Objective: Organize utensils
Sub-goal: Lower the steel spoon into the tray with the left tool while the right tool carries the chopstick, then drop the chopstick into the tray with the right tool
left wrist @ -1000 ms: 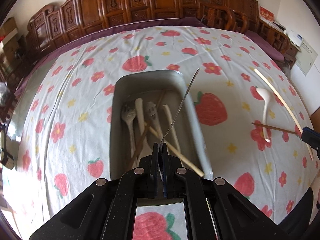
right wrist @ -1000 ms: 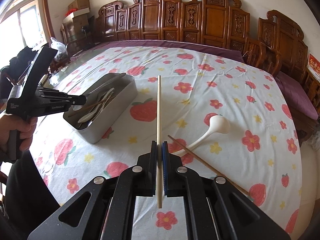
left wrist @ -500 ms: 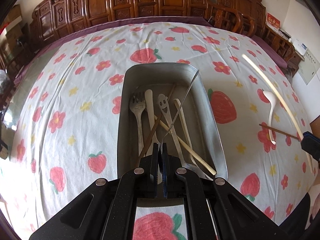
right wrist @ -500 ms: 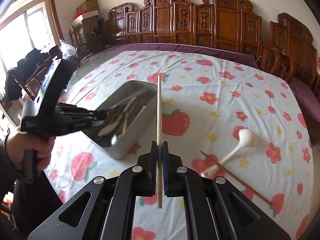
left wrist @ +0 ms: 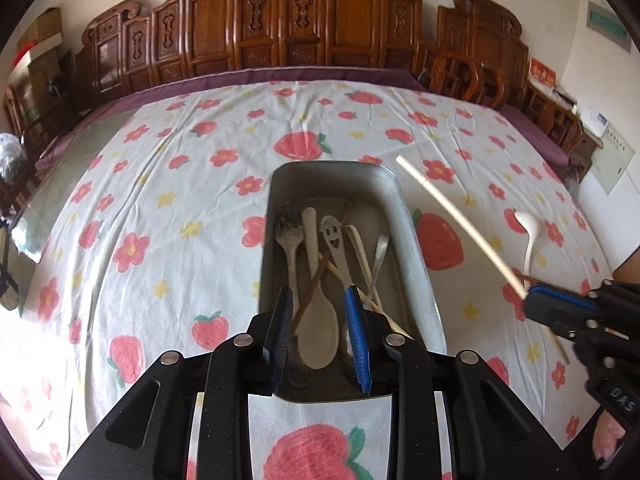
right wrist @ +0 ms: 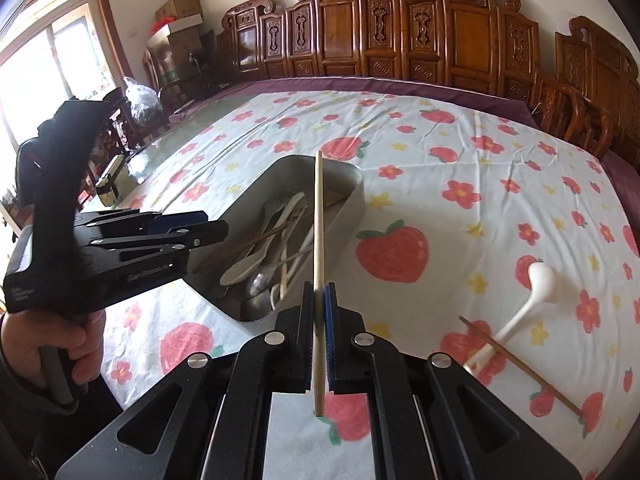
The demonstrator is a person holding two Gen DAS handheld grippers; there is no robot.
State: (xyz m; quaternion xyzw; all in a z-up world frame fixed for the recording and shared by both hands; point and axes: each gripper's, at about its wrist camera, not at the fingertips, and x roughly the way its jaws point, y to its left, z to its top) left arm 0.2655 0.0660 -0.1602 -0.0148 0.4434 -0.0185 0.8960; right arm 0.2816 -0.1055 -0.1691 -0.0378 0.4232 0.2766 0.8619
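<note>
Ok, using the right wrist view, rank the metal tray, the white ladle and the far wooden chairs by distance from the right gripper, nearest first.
1. Metal tray, just ahead-left of the right gripper.
2. White ladle, on the cloth to the right; nearly as close as the tray.
3. Wooden chairs, beyond the table's far edge.

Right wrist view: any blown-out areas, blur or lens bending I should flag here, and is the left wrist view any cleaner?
Right wrist view: window at far left is blown out white; the white spoon looks soft; the fisheye bows the table edge. Left wrist view: even light, no blown-out patch; utensils in the metal tray are sharp; the pale chopstick appears curved by the lens; corners vignette black in both.
</note>
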